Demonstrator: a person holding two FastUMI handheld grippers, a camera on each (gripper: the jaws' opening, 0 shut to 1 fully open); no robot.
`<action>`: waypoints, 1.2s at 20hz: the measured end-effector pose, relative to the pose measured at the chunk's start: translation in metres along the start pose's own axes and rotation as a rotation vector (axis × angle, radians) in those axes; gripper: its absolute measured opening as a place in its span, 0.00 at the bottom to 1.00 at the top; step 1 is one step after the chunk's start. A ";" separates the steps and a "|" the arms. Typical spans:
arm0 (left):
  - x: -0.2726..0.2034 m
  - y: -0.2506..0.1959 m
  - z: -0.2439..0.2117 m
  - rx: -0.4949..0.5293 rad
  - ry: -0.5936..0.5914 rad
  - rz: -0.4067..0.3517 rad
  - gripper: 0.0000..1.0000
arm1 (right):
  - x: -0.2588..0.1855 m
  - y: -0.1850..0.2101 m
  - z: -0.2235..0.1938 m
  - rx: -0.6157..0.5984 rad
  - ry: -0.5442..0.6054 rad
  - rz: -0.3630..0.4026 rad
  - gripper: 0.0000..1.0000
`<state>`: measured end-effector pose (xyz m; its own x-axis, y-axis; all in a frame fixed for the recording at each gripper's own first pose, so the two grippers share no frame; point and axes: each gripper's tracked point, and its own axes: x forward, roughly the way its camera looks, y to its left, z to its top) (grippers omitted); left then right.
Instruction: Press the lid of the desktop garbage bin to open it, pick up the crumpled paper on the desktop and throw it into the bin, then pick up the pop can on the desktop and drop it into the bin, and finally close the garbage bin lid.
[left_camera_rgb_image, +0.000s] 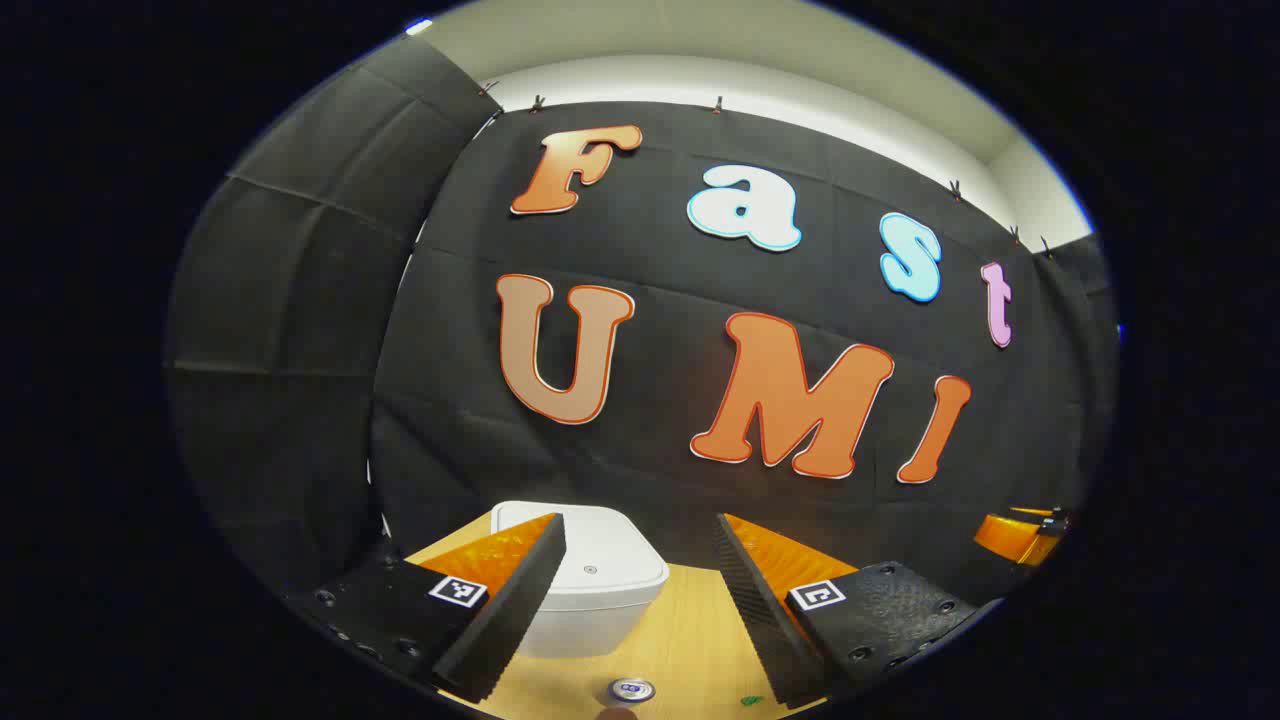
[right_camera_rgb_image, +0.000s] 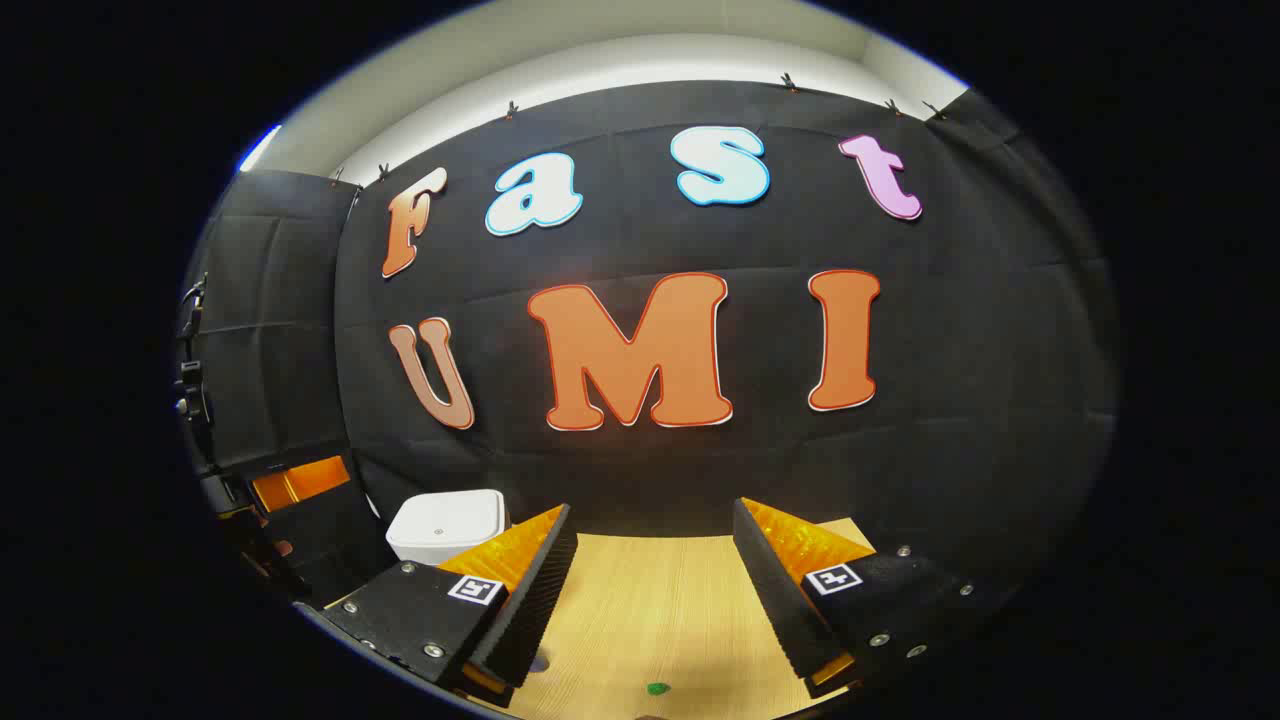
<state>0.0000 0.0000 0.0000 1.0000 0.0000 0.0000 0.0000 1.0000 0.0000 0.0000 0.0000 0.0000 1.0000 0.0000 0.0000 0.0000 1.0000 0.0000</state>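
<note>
In the left gripper view, the left gripper (left_camera_rgb_image: 640, 600) is wide open and empty above the desk (left_camera_rgb_image: 690, 640). The white bin (left_camera_rgb_image: 600, 580), lid down, stands just ahead; it looks like light, smooth plastic, so press its lid centre gently.

In the right gripper view, the right gripper (right_camera_rgb_image: 655, 590) is also open and holds nothing; the bin (right_camera_rgb_image: 445, 525) stands far left.
</note>
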 end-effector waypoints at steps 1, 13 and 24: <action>0.005 0.001 0.002 0.010 -0.005 -0.002 0.94 | 0.002 0.000 0.001 -0.004 -0.003 0.001 1.00; 0.048 -0.008 -0.005 0.137 0.005 -0.086 0.94 | 0.021 0.008 0.001 0.016 -0.030 -0.072 0.94; 0.049 -0.009 -0.003 0.133 0.006 -0.102 0.94 | 0.017 0.006 -0.001 0.012 -0.025 -0.084 0.94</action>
<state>0.0494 -0.0089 -0.0026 0.9948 -0.1007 -0.0126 0.1015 0.9860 0.1322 0.0171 0.0058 -0.0013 0.9962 -0.0836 0.0248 0.0833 0.9964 0.0132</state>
